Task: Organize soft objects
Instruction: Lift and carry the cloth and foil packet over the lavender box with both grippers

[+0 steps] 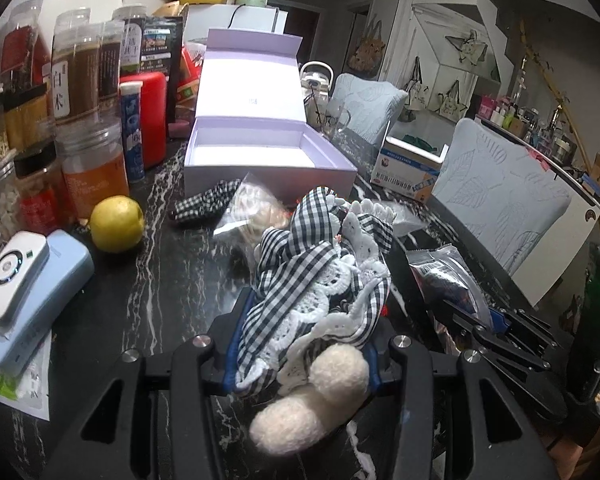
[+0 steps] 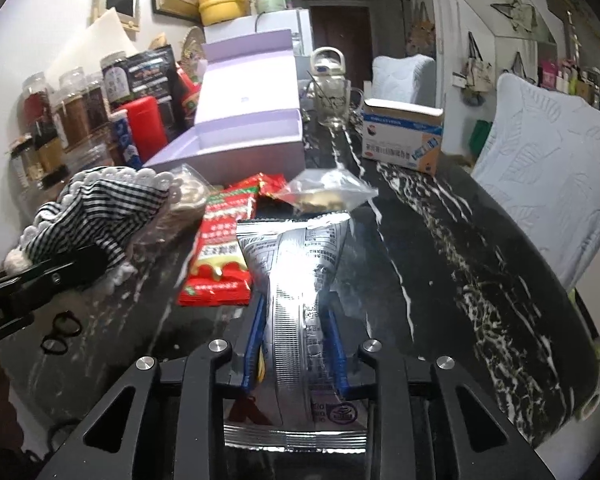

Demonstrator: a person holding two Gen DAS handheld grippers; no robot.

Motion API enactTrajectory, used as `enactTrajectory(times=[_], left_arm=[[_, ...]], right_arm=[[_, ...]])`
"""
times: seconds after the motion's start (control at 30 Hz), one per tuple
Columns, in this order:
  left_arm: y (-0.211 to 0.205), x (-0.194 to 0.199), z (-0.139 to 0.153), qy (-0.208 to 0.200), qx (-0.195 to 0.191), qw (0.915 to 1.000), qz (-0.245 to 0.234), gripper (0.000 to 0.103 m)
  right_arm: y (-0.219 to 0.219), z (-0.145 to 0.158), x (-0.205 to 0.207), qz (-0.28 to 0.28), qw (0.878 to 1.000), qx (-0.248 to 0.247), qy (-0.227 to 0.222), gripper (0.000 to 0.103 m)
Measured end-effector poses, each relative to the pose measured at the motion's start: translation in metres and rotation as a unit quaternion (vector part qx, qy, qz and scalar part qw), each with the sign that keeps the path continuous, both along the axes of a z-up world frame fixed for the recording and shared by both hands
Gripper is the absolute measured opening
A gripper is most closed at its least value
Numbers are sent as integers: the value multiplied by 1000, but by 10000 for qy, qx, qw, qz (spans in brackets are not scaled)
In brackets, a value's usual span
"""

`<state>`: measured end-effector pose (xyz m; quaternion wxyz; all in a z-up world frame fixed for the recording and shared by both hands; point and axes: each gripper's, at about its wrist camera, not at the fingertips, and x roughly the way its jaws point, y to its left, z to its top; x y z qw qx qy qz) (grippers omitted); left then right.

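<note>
Checked cloth: a black-and-white gingham piece (image 1: 300,280) with white lace trim and two cream pompoms (image 1: 312,396), bunched between the blue pads of the left tool (image 1: 304,344) and raised above the table (image 1: 140,300).
Left tool: closed partway on the checked cloth, gripping it.
Silver packet: a foil pouch (image 2: 300,300) printed with small text, standing lengthwise between the blue pads of the right tool (image 2: 296,344).
Right tool: clamped tight on the silver packet.
Red packet: lay flat (image 2: 220,248) just left of the silver packet.
Clear bag: (image 2: 328,194) beyond the silver packet.
Lilac box: (image 1: 268,156) open, lid upright, farther back on the table.
Lemon: (image 1: 117,224) left of the cloth, near the jars (image 1: 76,92).
</note>
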<state>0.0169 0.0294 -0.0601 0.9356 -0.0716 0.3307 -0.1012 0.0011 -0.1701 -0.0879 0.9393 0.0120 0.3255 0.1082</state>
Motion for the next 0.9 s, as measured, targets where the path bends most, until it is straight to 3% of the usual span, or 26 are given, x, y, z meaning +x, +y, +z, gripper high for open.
enactTrajectory(times=[0.37,0.9], left_arm=[[5,27,31,-278,-53,9996,-48,46],[10,91,96,-537,55,9985,-91,46]], right_arm=[[-5,33,6,128,9988,196,-433,28],[7,92,65,344,9976,-54,-600,28]])
